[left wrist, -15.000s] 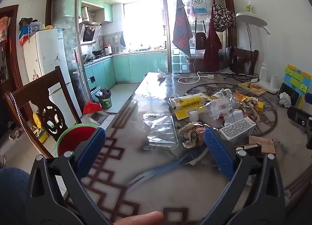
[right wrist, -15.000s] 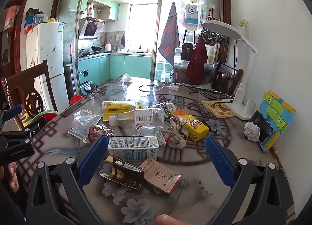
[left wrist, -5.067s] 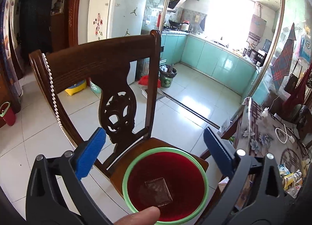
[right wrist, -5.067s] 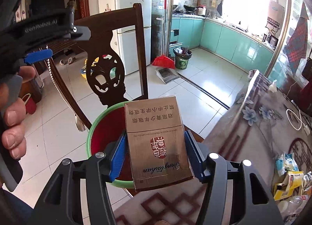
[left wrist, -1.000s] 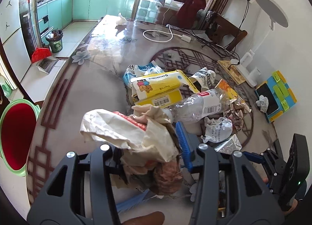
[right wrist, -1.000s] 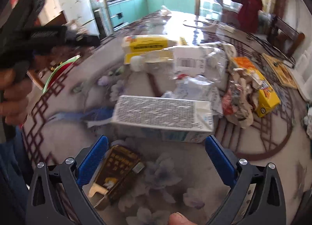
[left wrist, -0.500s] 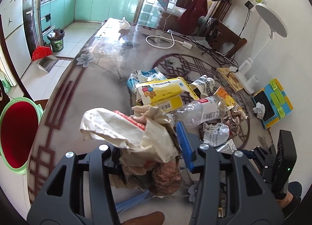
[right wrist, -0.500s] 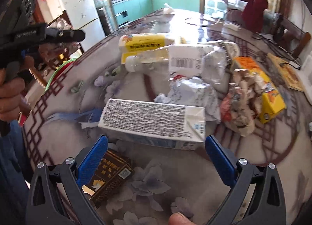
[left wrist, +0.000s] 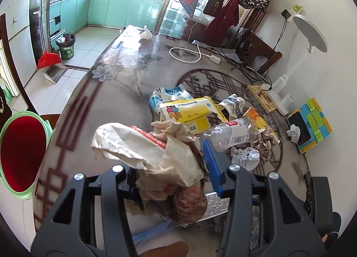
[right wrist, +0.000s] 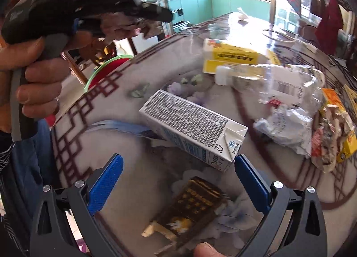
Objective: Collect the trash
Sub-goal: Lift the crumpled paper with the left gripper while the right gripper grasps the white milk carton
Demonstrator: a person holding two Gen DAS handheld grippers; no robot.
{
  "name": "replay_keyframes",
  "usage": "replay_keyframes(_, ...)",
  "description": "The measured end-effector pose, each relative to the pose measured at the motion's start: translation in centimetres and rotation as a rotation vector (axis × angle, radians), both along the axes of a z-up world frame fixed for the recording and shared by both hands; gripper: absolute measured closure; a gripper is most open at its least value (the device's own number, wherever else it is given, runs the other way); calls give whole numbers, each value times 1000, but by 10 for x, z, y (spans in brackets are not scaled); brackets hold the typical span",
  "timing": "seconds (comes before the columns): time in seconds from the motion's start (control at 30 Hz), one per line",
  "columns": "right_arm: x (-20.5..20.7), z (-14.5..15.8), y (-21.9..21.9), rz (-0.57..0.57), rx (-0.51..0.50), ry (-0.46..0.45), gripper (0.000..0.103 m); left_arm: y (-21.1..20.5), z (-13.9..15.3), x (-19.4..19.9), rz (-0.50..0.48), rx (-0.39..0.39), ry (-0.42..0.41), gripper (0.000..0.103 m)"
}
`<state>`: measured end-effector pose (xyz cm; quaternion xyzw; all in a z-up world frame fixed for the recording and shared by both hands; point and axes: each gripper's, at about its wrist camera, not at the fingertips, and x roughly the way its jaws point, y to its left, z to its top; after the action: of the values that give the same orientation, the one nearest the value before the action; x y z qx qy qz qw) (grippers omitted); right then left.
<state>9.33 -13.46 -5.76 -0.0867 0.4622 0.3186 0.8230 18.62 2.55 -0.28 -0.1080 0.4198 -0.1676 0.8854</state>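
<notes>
My left gripper (left wrist: 169,163) is shut on a crumpled beige and red paper wrapper (left wrist: 156,145), held above the patterned table (left wrist: 125,78). A red bin with a green rim (left wrist: 24,114) stands on a chair to its left, and also shows as the bin (right wrist: 111,59) in the right wrist view. My right gripper (right wrist: 178,163) stands open, low over a dark brown cigarette pack (right wrist: 194,201) that lies between its blue pads without touching them. A white milk carton (right wrist: 191,132) lies just beyond. A hand (right wrist: 38,78) holds the left gripper at the upper left.
More trash lies mid-table: a clear plastic bottle (left wrist: 232,134), yellow boxes (left wrist: 187,112), crumpled papers (left wrist: 245,156). A white lamp (left wrist: 310,34), a colourful phone stand (left wrist: 310,123) and a white cable (left wrist: 185,53) sit further back. The table's edge (left wrist: 73,105) runs along the left.
My right gripper has swung left and rolled, so the dark pack now sits between its pads and the carton looks slanted. The left gripper has risen slightly with the wrapper.
</notes>
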Motion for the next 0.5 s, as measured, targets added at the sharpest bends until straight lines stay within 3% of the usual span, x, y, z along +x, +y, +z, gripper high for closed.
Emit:
replay_keyframes(0.13,-8,11,21,58,-94,-123,6,12,4,1,28,-3,-9,57)
replay_keyframes(0.23,5,11,27,68,-160,-164,6,25,8,0,58,5,-26,57)
replay_keyframes(0.5,46,-9,49,185,-225,-104,6,59,12,-4,113,17,-50,57)
